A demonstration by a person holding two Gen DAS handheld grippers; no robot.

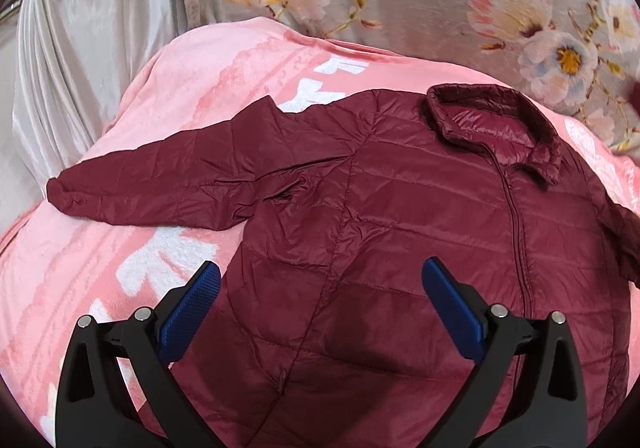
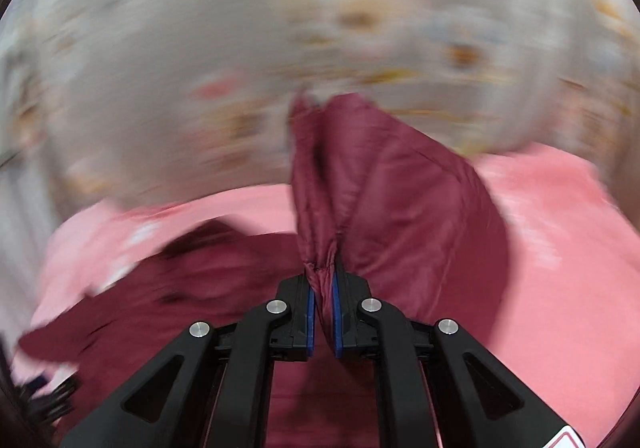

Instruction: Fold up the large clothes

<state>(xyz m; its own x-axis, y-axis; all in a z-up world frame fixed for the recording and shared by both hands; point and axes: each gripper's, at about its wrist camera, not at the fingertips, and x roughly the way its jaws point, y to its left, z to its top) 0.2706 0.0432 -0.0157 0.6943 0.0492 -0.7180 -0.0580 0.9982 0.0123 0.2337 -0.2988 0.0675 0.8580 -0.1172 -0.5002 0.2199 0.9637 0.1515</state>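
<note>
The left gripper is built from black plastic arms with teardrop-shaped cut-outs, joined by round silver screws. Its two fingers are faced with blue pads, and a fine knurled texture is seen on the one facing the camera. The right gripper is made the same way: black linkage arms, four silver screws, thin blue pads. A white label with red edging is glimpsed at its lower corner.

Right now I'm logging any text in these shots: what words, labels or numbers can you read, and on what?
Pink blanket: large white letters, partly covered by the maroon jacket; no whole word readable.
Jacket: no label or brand visible.
Right-wrist view: a red-and-white corner at the bottom edge, cut off; the rest is blurred.
</note>
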